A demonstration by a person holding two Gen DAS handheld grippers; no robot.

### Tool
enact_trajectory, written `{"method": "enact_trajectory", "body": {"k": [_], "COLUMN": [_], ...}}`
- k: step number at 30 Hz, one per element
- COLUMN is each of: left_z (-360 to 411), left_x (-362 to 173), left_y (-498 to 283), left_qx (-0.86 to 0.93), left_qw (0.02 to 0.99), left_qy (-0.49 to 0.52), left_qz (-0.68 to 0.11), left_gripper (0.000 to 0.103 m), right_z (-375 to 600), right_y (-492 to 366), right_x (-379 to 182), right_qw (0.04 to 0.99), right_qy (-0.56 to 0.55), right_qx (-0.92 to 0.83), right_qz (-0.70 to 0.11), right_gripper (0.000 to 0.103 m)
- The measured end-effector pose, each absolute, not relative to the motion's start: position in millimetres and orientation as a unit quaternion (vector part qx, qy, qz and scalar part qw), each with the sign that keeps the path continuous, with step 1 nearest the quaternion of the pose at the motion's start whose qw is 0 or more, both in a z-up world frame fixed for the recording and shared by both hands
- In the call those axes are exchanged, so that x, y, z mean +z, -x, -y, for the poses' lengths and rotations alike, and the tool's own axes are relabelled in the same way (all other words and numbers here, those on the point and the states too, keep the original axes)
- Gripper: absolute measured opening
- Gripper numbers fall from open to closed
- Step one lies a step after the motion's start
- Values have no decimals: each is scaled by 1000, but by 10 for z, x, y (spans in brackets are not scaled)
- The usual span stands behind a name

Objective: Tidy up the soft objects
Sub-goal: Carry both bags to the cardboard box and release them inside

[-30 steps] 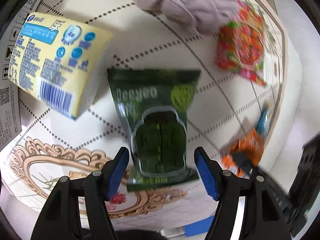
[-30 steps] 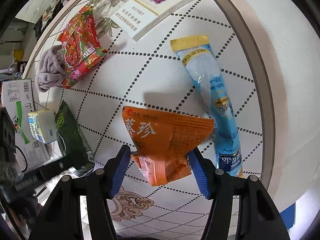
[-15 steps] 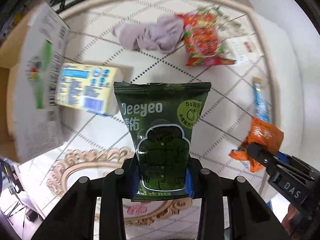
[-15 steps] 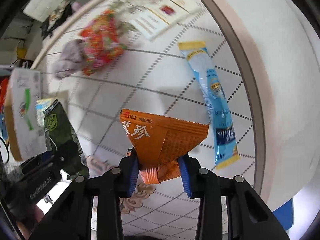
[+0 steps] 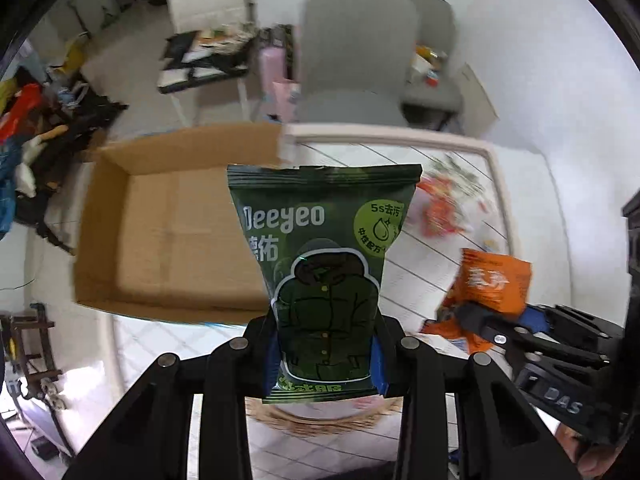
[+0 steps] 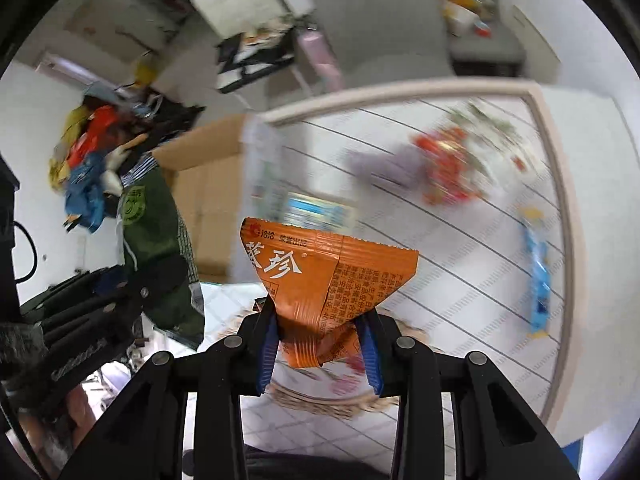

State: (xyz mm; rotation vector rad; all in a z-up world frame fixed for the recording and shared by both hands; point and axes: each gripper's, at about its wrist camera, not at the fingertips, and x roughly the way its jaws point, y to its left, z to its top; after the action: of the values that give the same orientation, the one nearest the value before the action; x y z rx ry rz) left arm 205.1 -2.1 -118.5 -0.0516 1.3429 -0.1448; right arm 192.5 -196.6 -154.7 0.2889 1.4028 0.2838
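Observation:
My left gripper [image 5: 324, 364] is shut on a dark green Deeyeo packet [image 5: 320, 264] and holds it upright above the table, in front of an open cardboard box [image 5: 176, 236]. My right gripper [image 6: 320, 356] is shut on an orange snack packet [image 6: 320, 276], lifted above the table. Each gripper shows in the other view: the orange packet [image 5: 492, 284] at the right, the green packet [image 6: 156, 240] at the left. The box [image 6: 208, 184] lies beyond the table's left edge.
On the patterned table [image 6: 460, 272] lie a red packet [image 6: 444, 168], a grey cloth [image 6: 384, 164], a blue tube packet [image 6: 538, 276] and a yellow-blue pack [image 6: 316, 212]. Grey chairs [image 5: 360, 52] and floor clutter [image 5: 24, 128] stand behind.
Both grippers have risen and tilted up with their packets held. The view now takes in the cardboard box and the room beyond the table. One second ago both grippers were open around the packets.

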Motion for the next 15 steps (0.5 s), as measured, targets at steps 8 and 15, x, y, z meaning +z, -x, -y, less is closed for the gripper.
{"method": "enact_trajectory", "body": {"k": [8,15], "left_z": [-1042,-1500], "left_x": [-1635,-2308], "left_y": [-2644,-3297], "left_qx": [-43,-59], "left_qw": [764,725], "left_qy": [74,103], "left_qz": [-639,-679], "left_gripper": [32,32], "right_z": [718,56], "right_y": [-2594,-3215], "right_x": [-1588,-2314], "right_qw": [741,716], "right_qy": [-112,-81], "right_qx": [141,103], "right_qz": [-647,-685], "right_gripper": [38,38]}}
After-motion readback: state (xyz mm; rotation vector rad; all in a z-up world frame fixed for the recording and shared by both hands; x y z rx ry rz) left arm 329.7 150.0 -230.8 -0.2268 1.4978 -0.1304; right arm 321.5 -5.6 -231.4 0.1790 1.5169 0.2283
